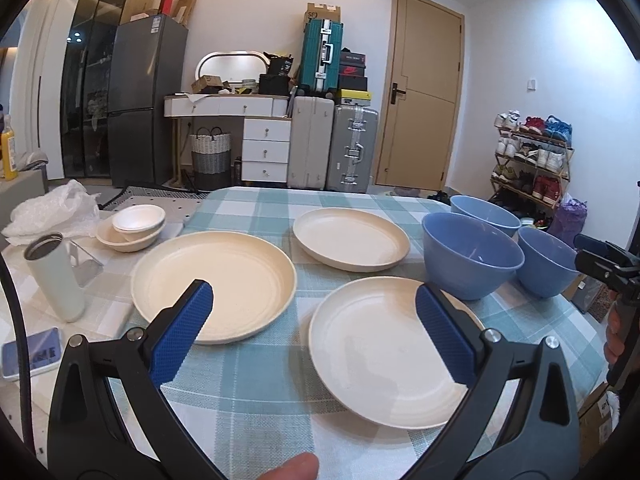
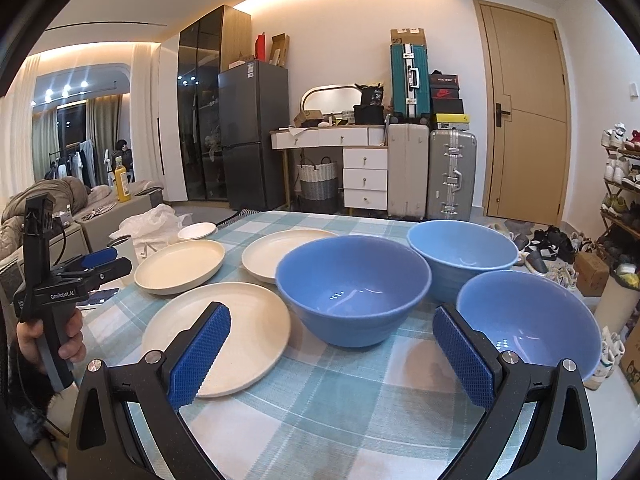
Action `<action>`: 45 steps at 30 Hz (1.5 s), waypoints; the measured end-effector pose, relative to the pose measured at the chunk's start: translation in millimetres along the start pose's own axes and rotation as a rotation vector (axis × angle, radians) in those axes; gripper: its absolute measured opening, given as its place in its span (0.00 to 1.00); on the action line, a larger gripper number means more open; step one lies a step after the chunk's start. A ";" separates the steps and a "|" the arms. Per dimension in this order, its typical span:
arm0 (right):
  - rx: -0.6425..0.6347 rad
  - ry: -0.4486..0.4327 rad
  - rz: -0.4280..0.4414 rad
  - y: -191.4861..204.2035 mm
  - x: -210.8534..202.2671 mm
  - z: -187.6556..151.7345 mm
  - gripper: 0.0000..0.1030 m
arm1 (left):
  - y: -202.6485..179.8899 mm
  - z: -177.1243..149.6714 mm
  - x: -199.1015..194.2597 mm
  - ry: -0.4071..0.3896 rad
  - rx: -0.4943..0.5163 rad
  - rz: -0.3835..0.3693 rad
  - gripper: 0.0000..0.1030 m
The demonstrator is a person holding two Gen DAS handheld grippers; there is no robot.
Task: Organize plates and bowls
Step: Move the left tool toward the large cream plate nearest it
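Three cream plates lie apart on the checked tablecloth: a near plate (image 1: 384, 356) (image 2: 224, 340), a left plate (image 1: 214, 280) (image 2: 180, 266) and a far plate (image 1: 350, 238) (image 2: 272, 254). Three blue bowls stand upright to their right: a middle bowl (image 1: 472, 260) (image 2: 352, 288), a far bowl (image 1: 486, 208) (image 2: 462, 252) and a near-right bowl (image 1: 546, 262) (image 2: 528, 324). My left gripper (image 1: 314, 300) hovers open above the near and left plates, holding nothing. My right gripper (image 2: 332, 326) hangs open in front of the middle and near-right bowls, empty.
Two small nested white bowls (image 1: 134, 226), a white tumbler (image 1: 54, 276), a phone (image 1: 32, 352) and crumpled plastic wrap (image 1: 56, 210) sit at the table's left. The table's right edge (image 1: 576, 312) drops off beside the bowls. A hand (image 2: 48, 340) grips the left tool.
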State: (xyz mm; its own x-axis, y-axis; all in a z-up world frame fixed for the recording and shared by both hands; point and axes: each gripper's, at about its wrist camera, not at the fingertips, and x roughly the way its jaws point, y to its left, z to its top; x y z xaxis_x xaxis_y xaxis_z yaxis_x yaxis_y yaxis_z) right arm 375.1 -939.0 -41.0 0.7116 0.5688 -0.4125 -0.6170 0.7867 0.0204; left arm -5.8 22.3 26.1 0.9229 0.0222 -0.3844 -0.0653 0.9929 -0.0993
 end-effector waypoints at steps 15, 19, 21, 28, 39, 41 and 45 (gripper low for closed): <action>-0.026 0.040 0.105 57.2 20.3 86.2 1.00 | 30.5 64.8 -44.6 0.050 -0.069 0.128 0.98; -0.035 0.060 0.114 76.3 34.5 104.1 1.00 | 47.7 75.1 -46.0 0.079 -0.125 0.145 0.98; -0.037 0.069 0.120 85.6 42.5 113.8 1.00 | 59.0 80.1 -39.7 0.103 -0.145 0.161 0.98; -0.021 0.104 0.126 110.9 80.4 131.6 1.00 | 100.6 78.3 -23.0 0.168 -0.209 0.230 0.98; -0.016 0.182 0.134 136.6 145.0 134.9 1.00 | 146.7 46.7 33.7 0.238 -0.260 0.278 0.98; -0.017 0.200 0.141 139.4 160.7 133.6 1.00 | 148.3 40.3 45.2 0.252 -0.257 0.302 0.98; -0.022 0.260 0.139 149.0 194.7 128.0 1.00 | 158.1 29.9 56.2 0.280 -0.277 0.312 0.98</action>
State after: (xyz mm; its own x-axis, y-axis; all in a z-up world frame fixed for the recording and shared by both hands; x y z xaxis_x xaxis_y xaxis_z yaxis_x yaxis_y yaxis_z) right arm 464.8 -680.3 -1.7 0.5116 0.5880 -0.6265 -0.7118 0.6985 0.0743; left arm 47.0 184.0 16.2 0.7088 0.2430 -0.6622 -0.4547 0.8751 -0.1656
